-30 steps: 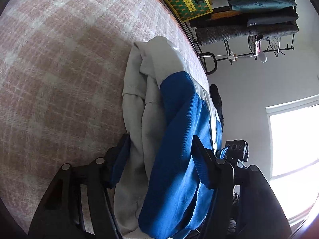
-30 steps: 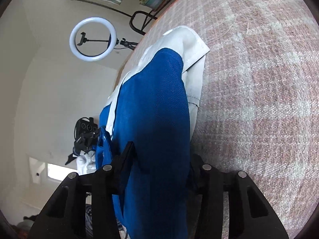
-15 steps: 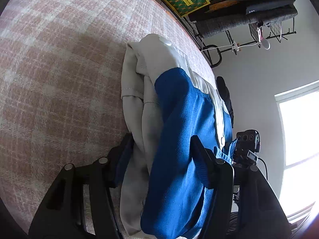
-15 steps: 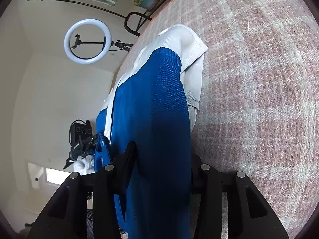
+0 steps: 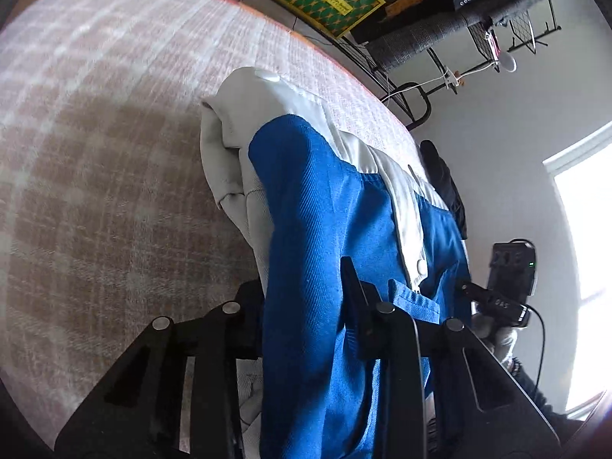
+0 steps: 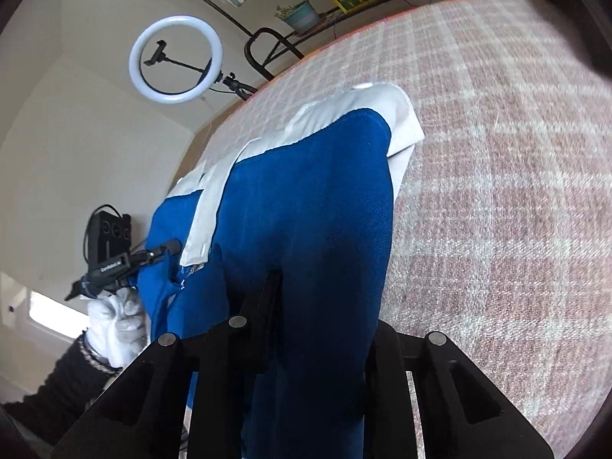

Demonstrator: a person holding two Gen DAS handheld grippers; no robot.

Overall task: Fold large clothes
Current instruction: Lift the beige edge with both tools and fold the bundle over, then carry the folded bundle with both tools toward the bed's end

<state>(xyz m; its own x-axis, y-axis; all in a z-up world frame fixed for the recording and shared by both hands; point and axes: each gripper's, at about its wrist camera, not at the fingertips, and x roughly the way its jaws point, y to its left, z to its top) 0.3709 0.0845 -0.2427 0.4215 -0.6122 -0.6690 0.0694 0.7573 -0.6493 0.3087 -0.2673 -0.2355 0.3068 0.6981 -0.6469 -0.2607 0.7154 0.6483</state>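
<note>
A blue and white garment (image 5: 317, 229) is pinched by the left gripper (image 5: 302, 290), whose jaws are closing with a thick fold of the blue cloth between them; the black fingers (image 5: 355, 298) are pressed against both sides of the fold. From this gripper the garment is stretched forward and away, its white collar or trim (image 5: 267, 88) lying at the far end on the pink checked cover (image 5: 95, 153) that is spread to the gripper's left and beyond it. To this gripper's right, a second handheld device (image 5: 508, 279) is seen at the garment's other edge, with a white-gloved hand (image 5: 493, 332) below it.

The right gripper (image 6: 321, 329) is likewise clamped on the same garment (image 6: 306, 210), its jaws closing with a bunched ridge of blue cloth between them and the cloth filling the gap fully. Ahead of it the blue panel is raised off the cover and is edged by the white trim (image 6: 355, 111) at the far end. The checked cover (image 6: 497, 191) is spread to this gripper's right. To its left, the other device (image 6: 111, 260) is held by a white-gloved hand (image 6: 114, 317) with a dark sleeve (image 6: 57, 382). A ring light (image 6: 176, 59) is seen far ahead and to the left, against the wall.
</note>
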